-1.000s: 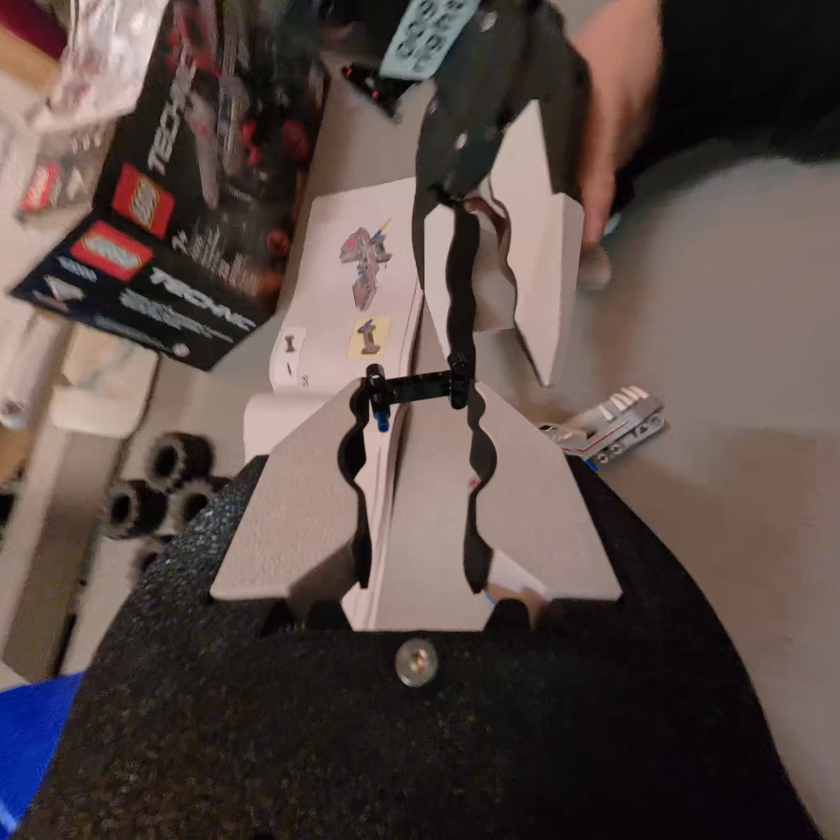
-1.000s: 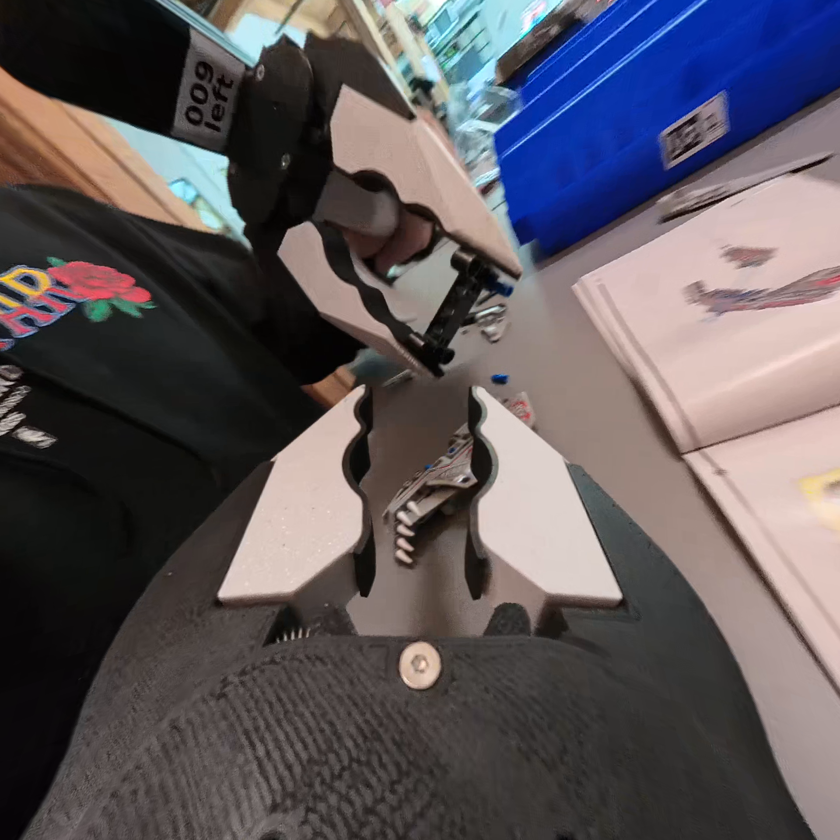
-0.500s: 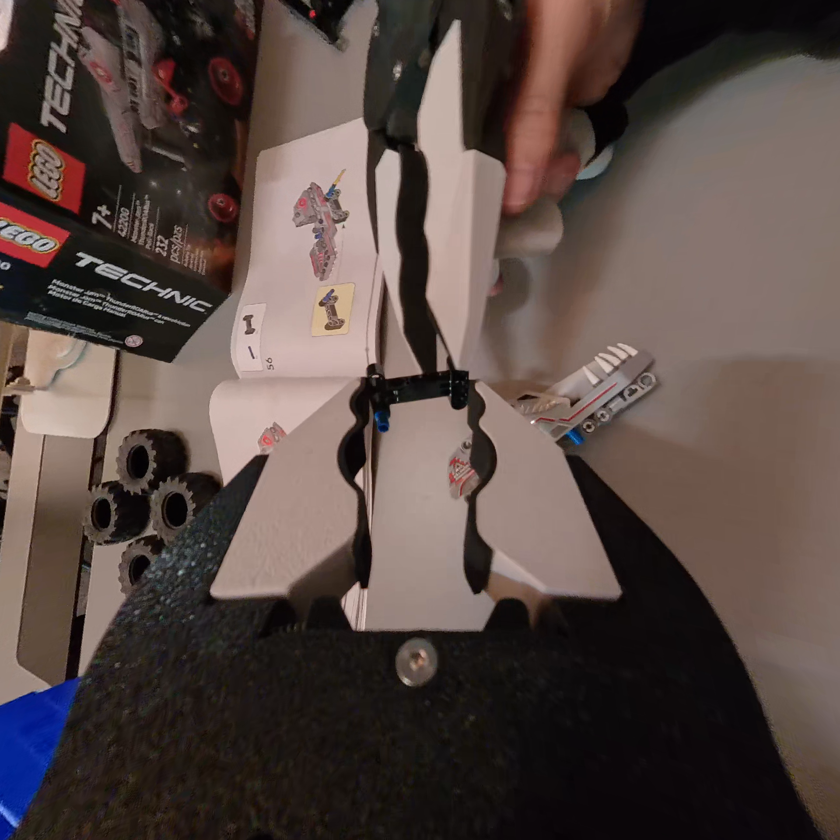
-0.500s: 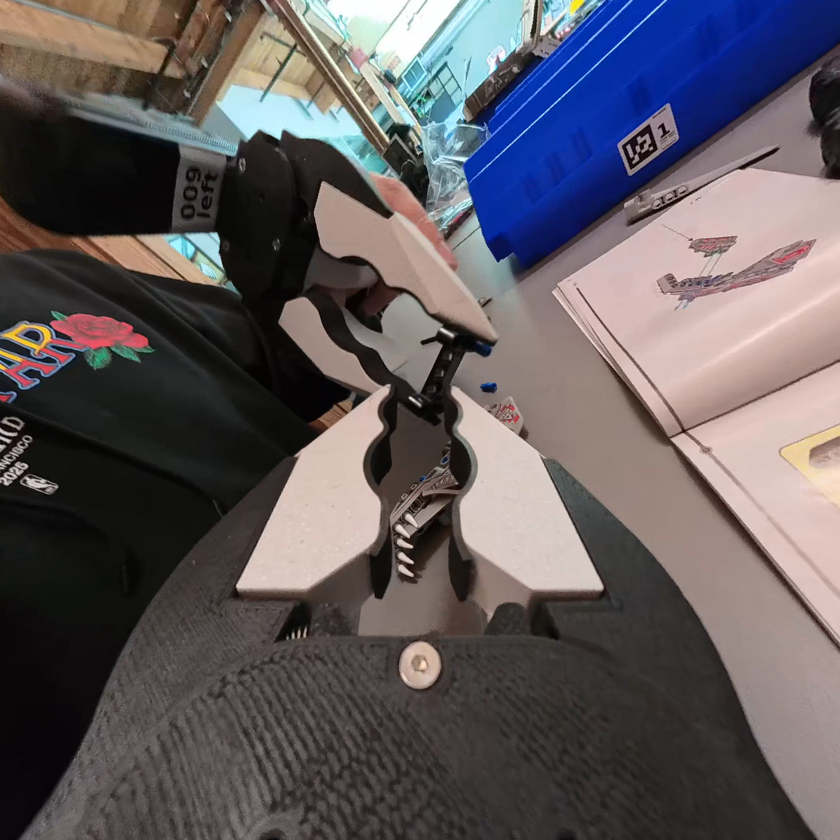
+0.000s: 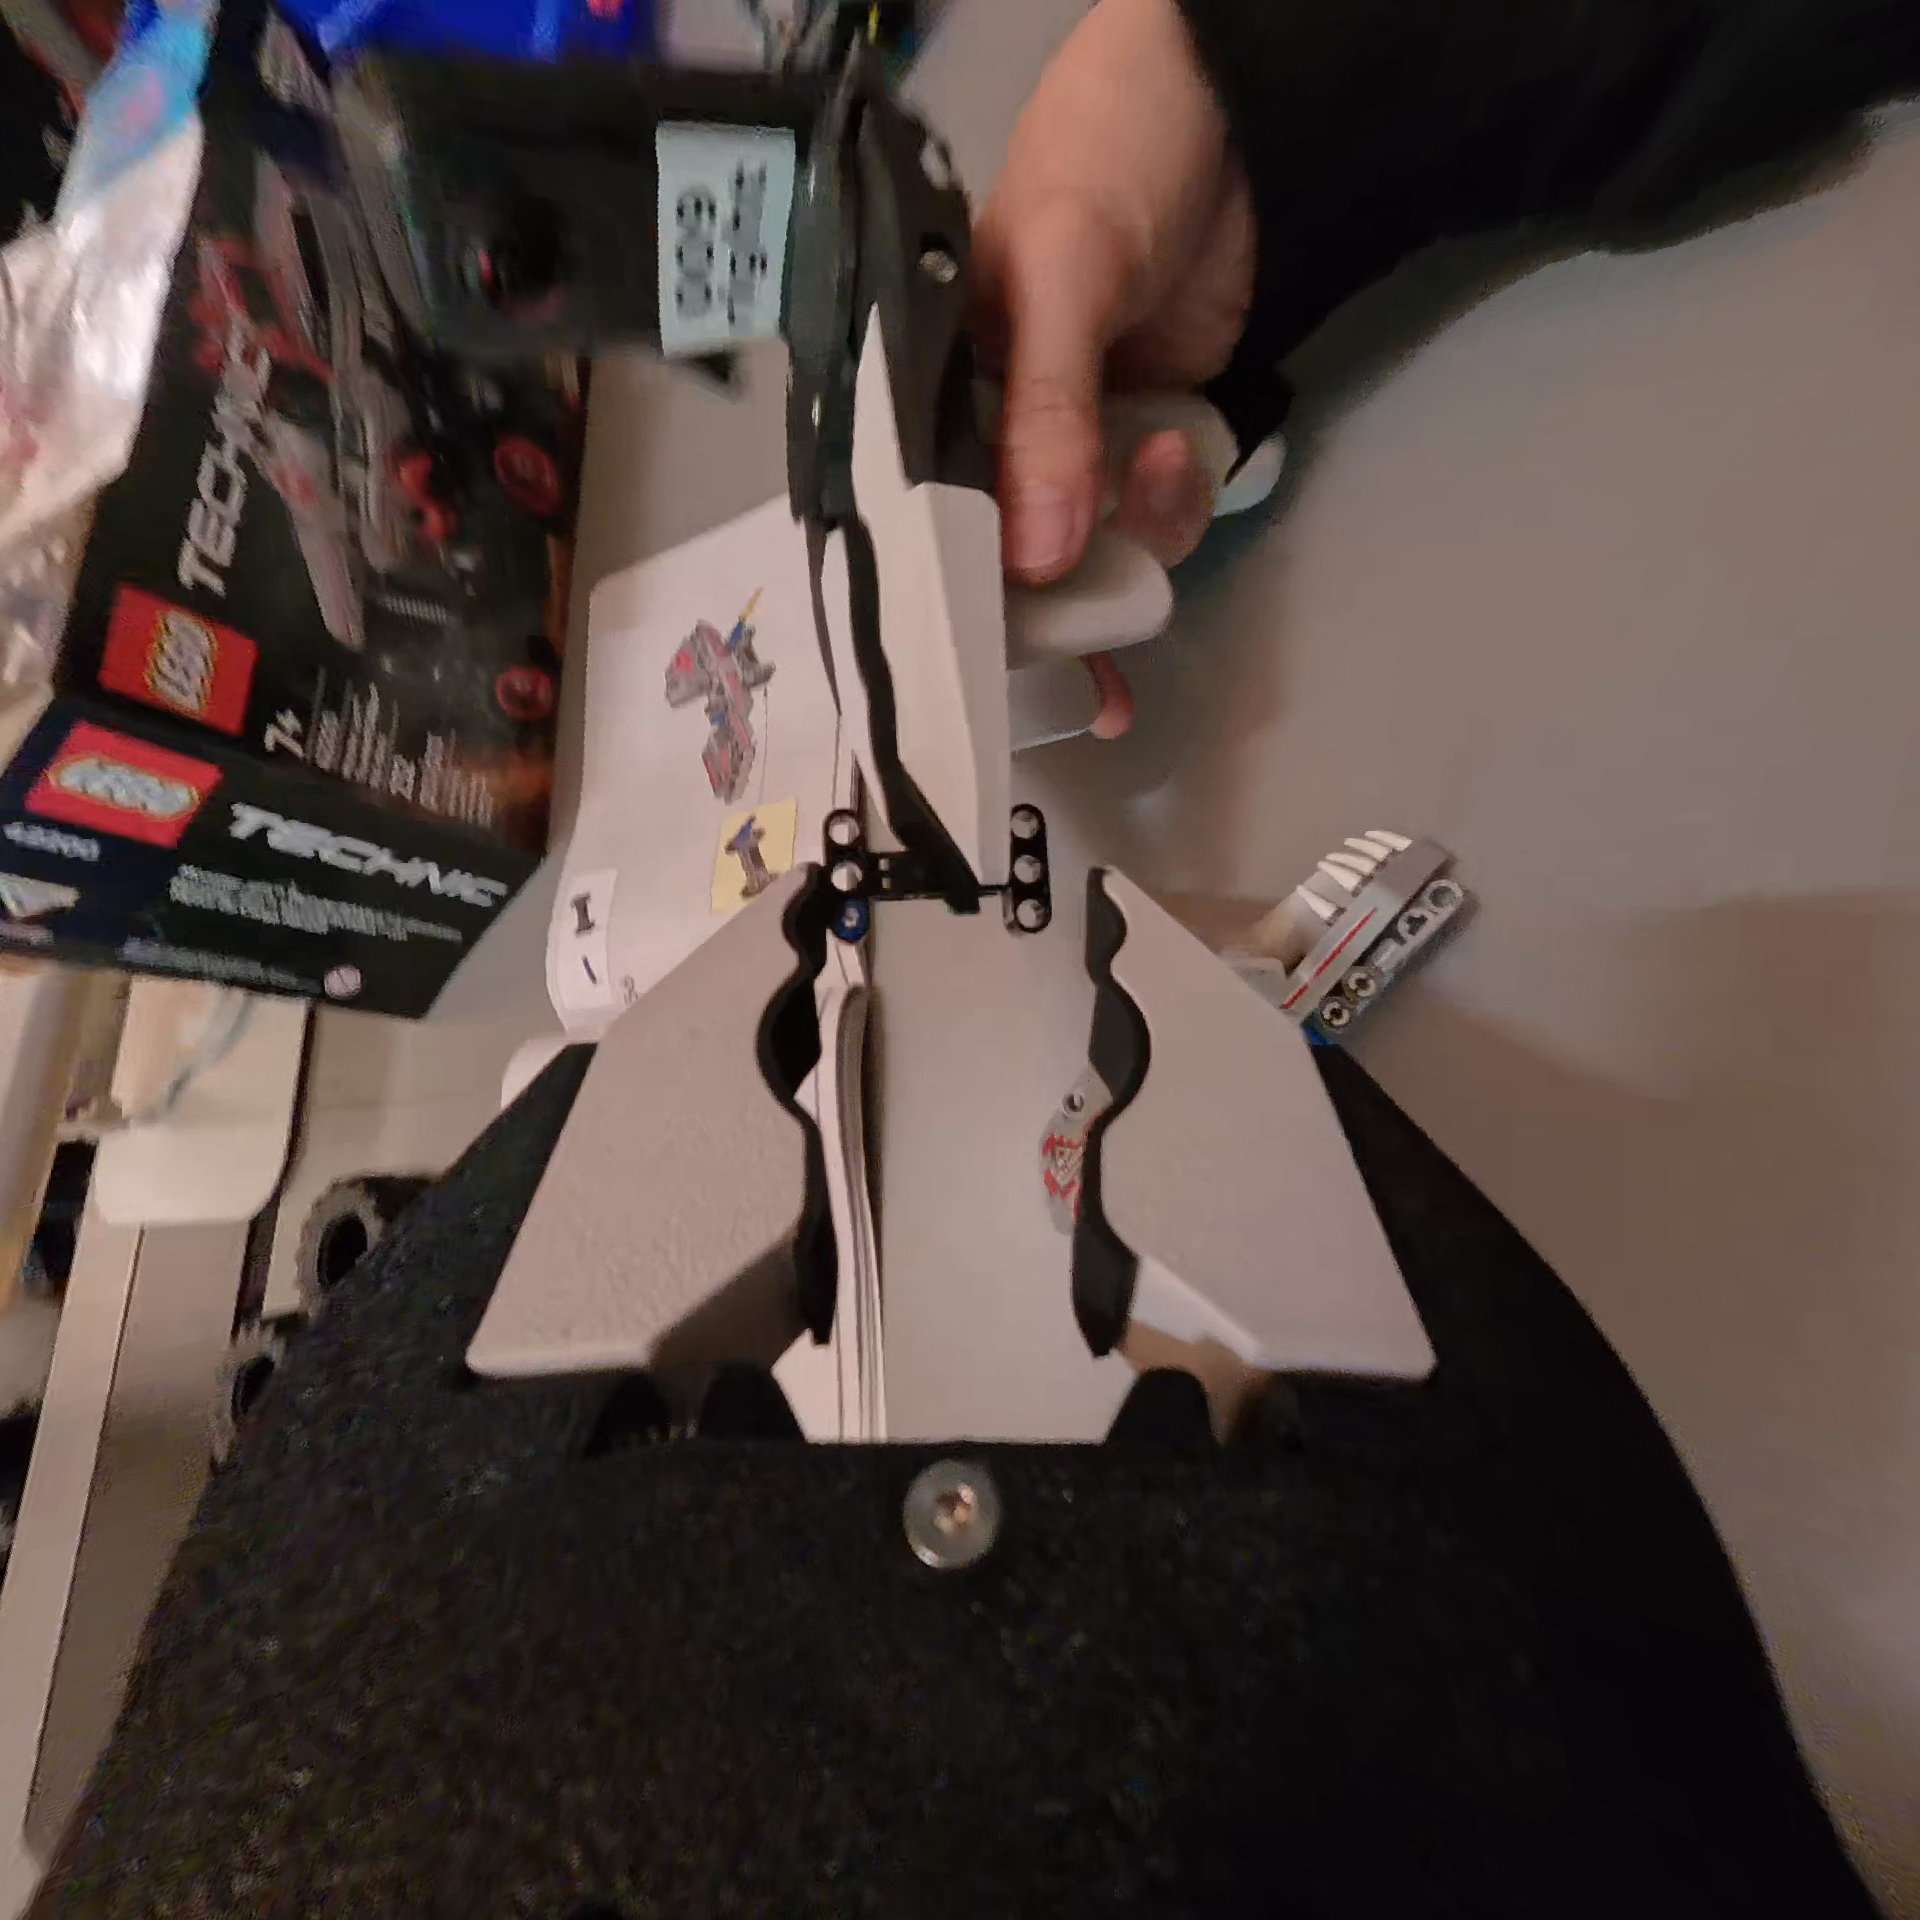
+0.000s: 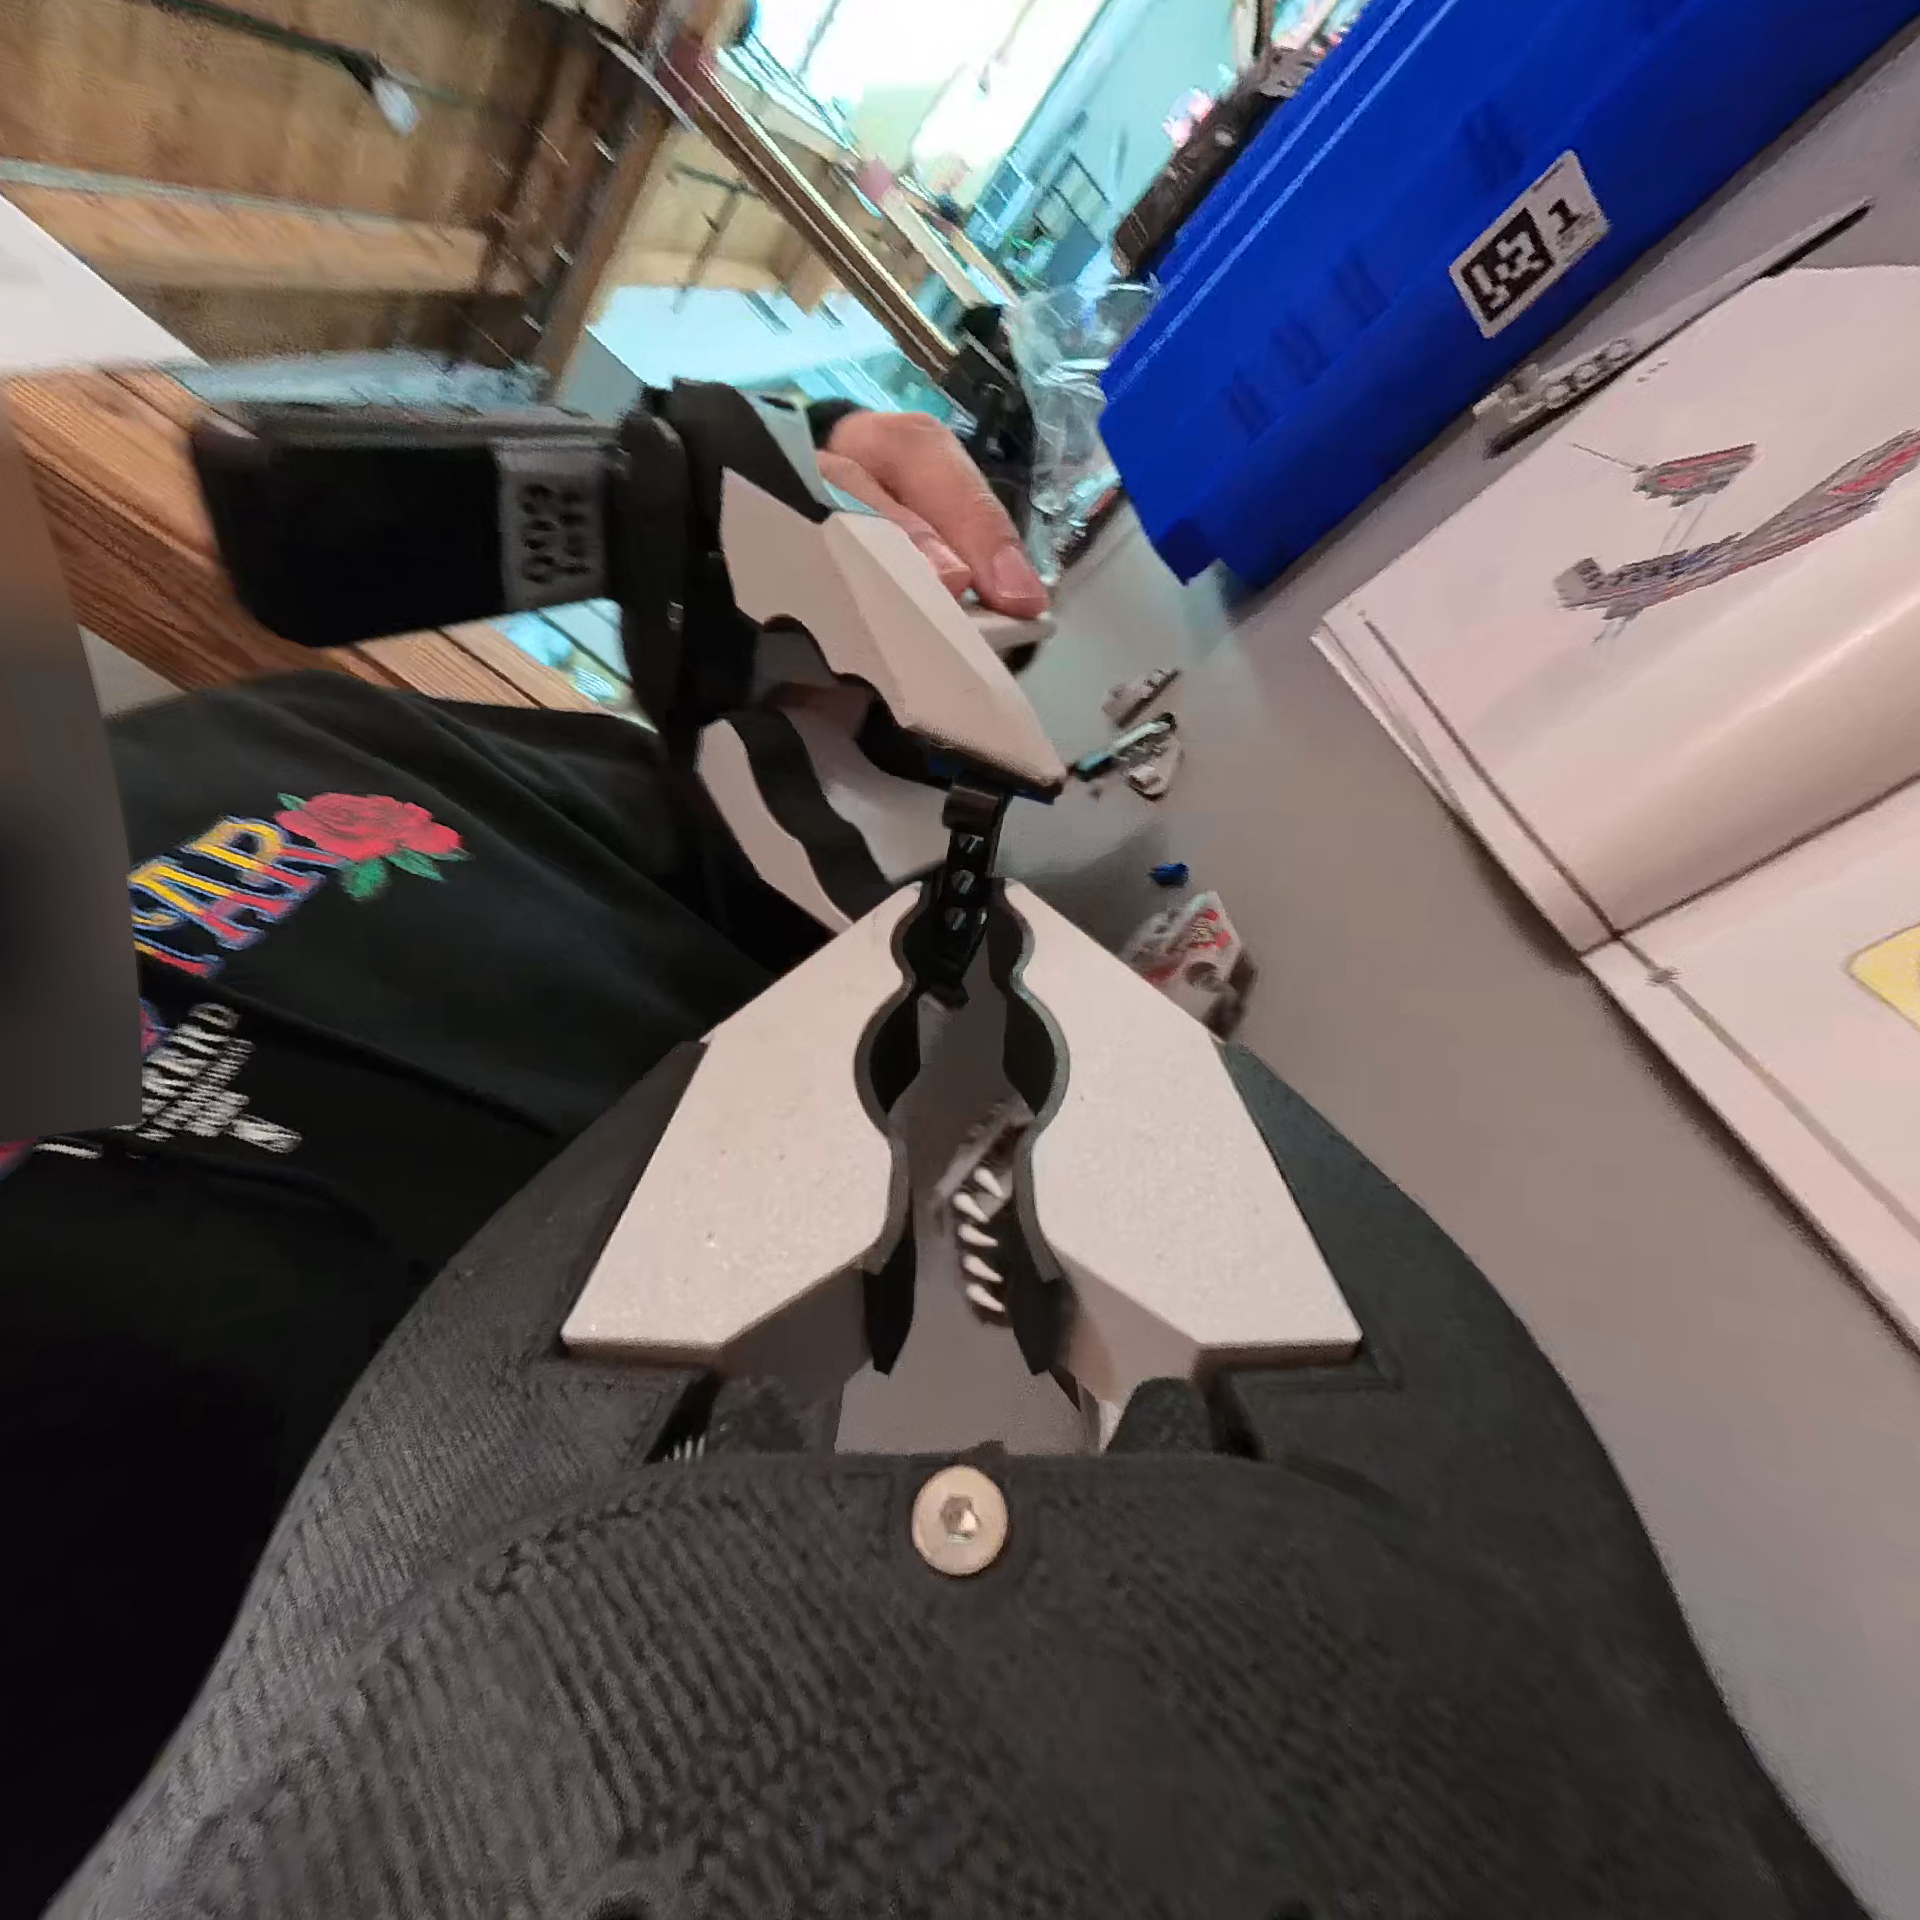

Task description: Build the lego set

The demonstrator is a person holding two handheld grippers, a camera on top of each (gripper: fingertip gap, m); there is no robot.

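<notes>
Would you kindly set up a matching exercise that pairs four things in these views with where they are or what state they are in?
Things:
1. black Lego piece
2. grey toothed part
3. instruction booklet
4. blue bin

States:
A. lying open on the table
B. clamped between the fingers of the right gripper
C. carrying a black-and-white square marker
D. lying loose on the table, untouched by either gripper

Pairs: 1-B, 2-D, 3-A, 4-C
</notes>
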